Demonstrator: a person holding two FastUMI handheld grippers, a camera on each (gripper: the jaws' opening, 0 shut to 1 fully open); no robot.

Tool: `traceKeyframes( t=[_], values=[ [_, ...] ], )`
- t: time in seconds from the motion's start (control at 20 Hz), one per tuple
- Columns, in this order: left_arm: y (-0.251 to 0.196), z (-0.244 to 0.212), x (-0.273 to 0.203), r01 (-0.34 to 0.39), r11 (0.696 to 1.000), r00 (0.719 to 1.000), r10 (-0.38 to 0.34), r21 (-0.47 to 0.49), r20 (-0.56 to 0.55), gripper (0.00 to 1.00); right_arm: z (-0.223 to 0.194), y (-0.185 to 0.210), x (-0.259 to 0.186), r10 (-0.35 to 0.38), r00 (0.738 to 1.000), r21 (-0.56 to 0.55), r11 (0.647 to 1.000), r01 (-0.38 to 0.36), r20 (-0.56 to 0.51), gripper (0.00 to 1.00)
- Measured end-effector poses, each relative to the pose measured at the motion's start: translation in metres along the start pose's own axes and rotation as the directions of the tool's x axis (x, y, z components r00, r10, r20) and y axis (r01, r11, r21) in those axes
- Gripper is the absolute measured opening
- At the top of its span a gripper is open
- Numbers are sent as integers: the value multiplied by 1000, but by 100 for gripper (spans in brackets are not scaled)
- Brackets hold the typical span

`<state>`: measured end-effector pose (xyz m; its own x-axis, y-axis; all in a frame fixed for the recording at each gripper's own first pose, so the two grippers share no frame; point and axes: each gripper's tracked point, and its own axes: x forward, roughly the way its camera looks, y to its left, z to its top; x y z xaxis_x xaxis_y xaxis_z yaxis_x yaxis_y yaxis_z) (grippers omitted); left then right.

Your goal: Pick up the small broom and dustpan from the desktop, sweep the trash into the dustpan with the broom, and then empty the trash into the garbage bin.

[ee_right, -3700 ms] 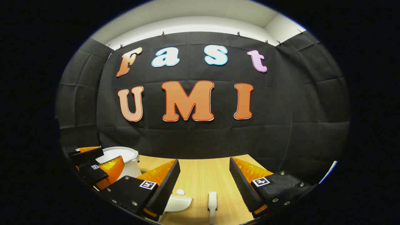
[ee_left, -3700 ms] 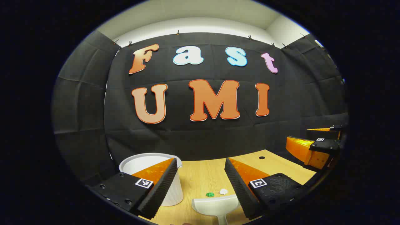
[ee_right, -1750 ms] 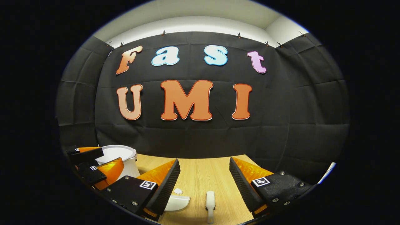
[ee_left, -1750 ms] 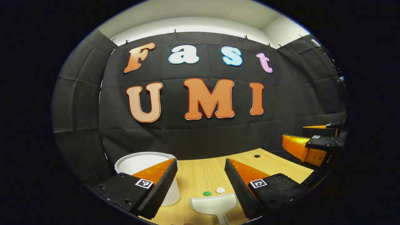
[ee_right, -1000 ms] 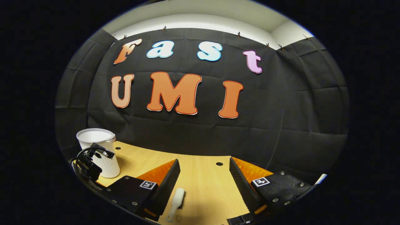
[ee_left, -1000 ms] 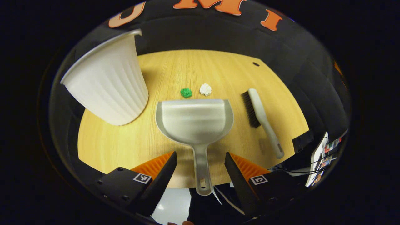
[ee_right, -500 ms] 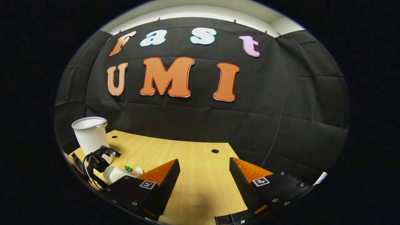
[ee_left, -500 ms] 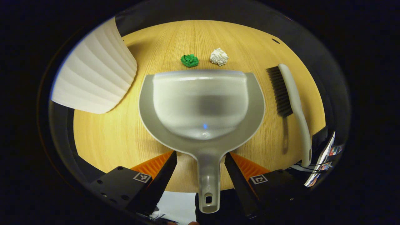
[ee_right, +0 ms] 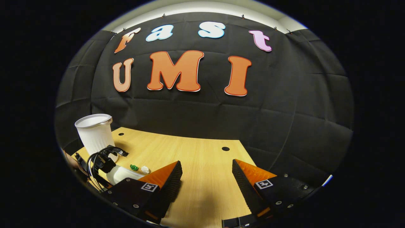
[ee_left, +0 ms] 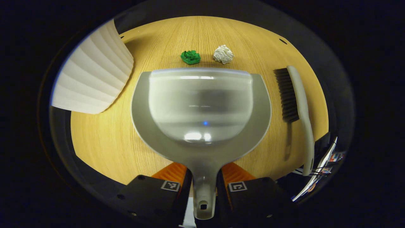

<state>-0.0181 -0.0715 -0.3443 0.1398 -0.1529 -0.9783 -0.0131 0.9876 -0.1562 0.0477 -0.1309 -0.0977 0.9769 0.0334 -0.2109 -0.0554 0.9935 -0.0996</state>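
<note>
Now the left gripper [ee_left: 203, 190] clamps the dustpan [ee_left: 202, 104] by its handle.

In the left gripper view the garbage bin [ee_left: 93, 76] is cut off at the upper left, its rim out of sight, while in the right gripper view the dustpan [ee_right: 121, 174] lies partly hidden behind the left gripper [ee_right: 101, 163].

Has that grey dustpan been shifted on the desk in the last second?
No. The dustpan's front edge sits just short of the green paper ball and the white paper ball, as before; it looks bigger because the left gripper came closer.
</note>
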Motion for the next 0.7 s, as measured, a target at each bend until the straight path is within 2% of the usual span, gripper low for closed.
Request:
traceKeyframes(
  t=[0.2,0.3,0.4,0.55,0.7],
  values=[
    [-2,0,1,12,1000,1000,-12,-6,10,35,-35,30,10,117,983,88,991,-105,-143,95],
    [2,7,-1,40,999,999,-40,-4,36,34,-67,42,15,162,953,130,983,-132,-258,95],
    [11,21,2,68,998,996,-67,-5,66,33,-107,56,19,199,903,161,976,-147,-380,96],
    [21,31,2,106,994,989,-107,11,103,33,-156,80,17,241,810,209,966,-150,-535,96],
    [39,51,4,83,993,985,-94,78,143,33,-191,99,22,242,728,184,970,-160,-641,96]
  ],
)
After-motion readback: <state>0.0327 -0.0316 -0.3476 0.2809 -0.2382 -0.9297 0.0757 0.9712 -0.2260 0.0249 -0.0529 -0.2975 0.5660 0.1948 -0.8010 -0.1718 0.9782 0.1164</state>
